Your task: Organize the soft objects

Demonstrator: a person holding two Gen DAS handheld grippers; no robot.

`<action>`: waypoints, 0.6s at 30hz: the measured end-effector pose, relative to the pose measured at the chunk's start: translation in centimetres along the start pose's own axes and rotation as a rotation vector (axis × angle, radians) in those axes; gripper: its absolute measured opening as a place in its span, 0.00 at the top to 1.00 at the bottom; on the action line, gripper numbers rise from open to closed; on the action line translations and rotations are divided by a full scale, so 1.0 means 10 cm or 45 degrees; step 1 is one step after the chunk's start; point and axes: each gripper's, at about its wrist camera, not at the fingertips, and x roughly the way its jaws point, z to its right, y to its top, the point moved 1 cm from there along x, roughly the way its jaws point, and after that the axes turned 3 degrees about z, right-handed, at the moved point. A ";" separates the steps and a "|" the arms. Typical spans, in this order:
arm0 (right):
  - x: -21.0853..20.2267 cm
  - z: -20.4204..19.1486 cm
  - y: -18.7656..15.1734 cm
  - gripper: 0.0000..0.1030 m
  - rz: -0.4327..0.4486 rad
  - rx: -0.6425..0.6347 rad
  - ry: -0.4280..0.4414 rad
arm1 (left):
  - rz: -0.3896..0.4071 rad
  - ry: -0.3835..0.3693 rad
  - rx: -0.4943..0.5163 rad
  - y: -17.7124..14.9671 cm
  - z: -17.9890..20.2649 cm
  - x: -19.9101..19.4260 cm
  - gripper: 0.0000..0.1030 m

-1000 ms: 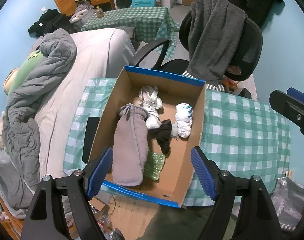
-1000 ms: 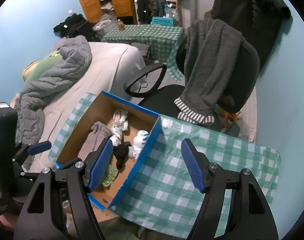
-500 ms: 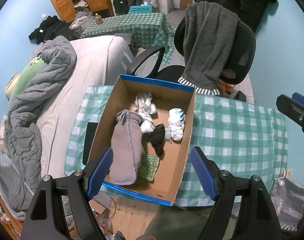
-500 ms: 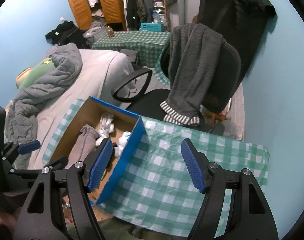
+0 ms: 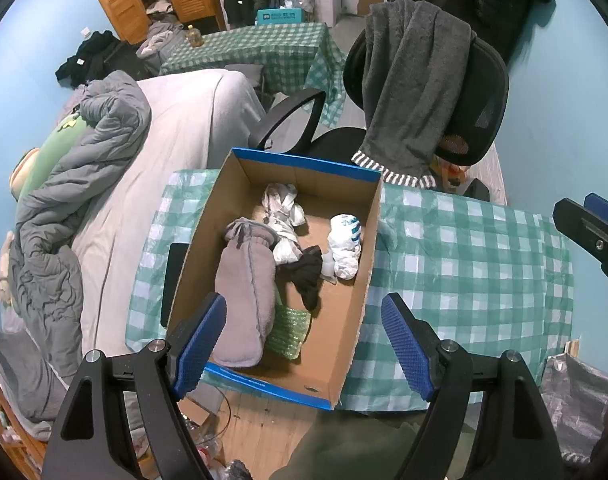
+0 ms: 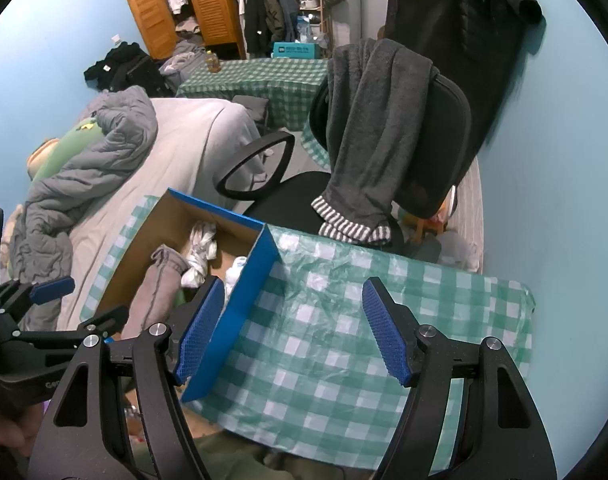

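A cardboard box with blue rims (image 5: pixel 356 304) (image 6: pixel 247 304) stands on the left part of the green checked table (image 5: pixel 472 264) (image 6: pixel 344 320). In it lie a long grey fleece item (image 5: pixel 245 292) (image 6: pixel 155 292), white rolled socks (image 5: pixel 346 246), a white crumpled cloth (image 5: pixel 281 210) (image 6: pixel 201 248), a black sock (image 5: pixel 308 276) and a green piece (image 5: pixel 287 330). My left gripper (image 5: pixel 304 344) is open and empty, high above the box's near end. My right gripper (image 6: pixel 291 328) is open and empty, above the table just right of the box.
A black office chair (image 5: pixel 476 96) with a dark grey garment (image 5: pixel 412 80) draped on it stands behind the table. A bed with a grey duvet (image 5: pixel 83 168) lies to the left. A second checked table (image 5: pixel 263 52) stands at the back.
Both grippers have drawn back and risen from the box, so it looks smaller and farther. Both stay open and empty. The items in the box have not moved.
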 end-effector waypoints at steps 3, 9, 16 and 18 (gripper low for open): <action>0.00 0.00 0.00 0.31 0.000 0.000 0.000 | 0.000 -0.002 -0.002 0.00 0.00 0.00 0.21; 0.00 0.01 0.00 0.31 0.000 0.001 -0.001 | -0.004 -0.001 -0.005 -0.02 0.01 -0.01 0.21; 0.00 0.02 0.00 0.31 -0.002 0.002 0.000 | -0.004 -0.001 0.000 0.00 0.01 0.00 0.21; 0.00 0.01 0.00 0.31 0.000 0.003 0.000 | -0.003 0.001 0.002 0.00 0.01 0.00 0.21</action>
